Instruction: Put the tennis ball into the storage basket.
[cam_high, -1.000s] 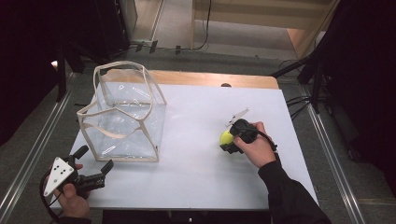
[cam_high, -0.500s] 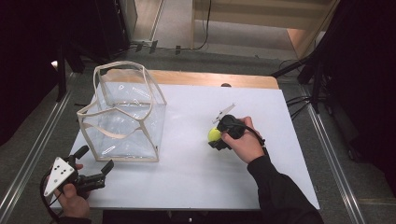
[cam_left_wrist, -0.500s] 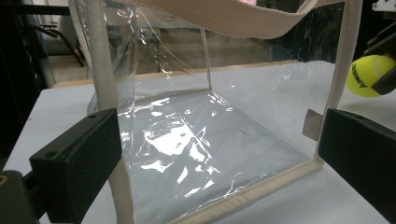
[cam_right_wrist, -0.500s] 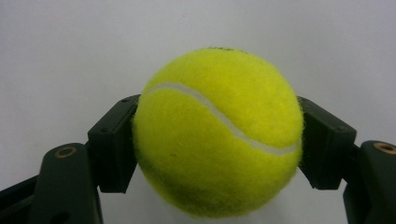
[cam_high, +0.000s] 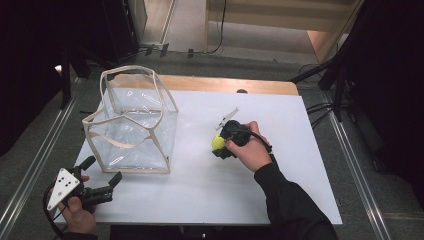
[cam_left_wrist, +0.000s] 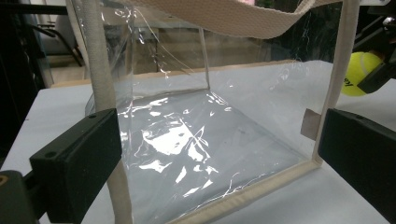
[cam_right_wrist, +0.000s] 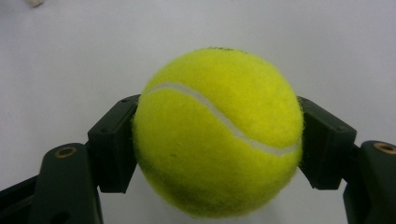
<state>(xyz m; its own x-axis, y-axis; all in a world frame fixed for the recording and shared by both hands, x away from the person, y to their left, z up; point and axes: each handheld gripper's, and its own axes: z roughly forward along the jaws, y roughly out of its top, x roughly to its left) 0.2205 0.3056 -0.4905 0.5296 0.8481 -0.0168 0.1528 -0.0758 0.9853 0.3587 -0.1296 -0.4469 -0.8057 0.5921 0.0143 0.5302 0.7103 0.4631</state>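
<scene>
A yellow tennis ball (cam_high: 218, 143) is clamped between the black jaws of my right gripper (cam_high: 220, 145), just above the white table, right of centre. In the right gripper view the ball (cam_right_wrist: 217, 133) fills the gap, and that gripper (cam_right_wrist: 217, 140) presses on both of its sides. A clear plastic bag (cam_high: 132, 122) with cream webbing trim stands open at the table's left. My left gripper (cam_high: 104, 170) sits near the front left corner, open and holding nothing, pointing at the bag's near wall. In the left gripper view the bag (cam_left_wrist: 187, 130) stands ahead of this gripper (cam_left_wrist: 217, 163), and the ball (cam_left_wrist: 357, 72) shows at the far right.
The white tabletop (cam_high: 280, 125) has a wooden strip (cam_high: 225, 84) along its far edge. Metal rails run along the floor on both sides, and cables lie on the floor at the right (cam_high: 320, 107). The bag's loose handles arch over its mouth.
My right gripper has carried the ball leftward across the table, toward the bag, and slightly upward. The left gripper and the bag have stayed where they were.
</scene>
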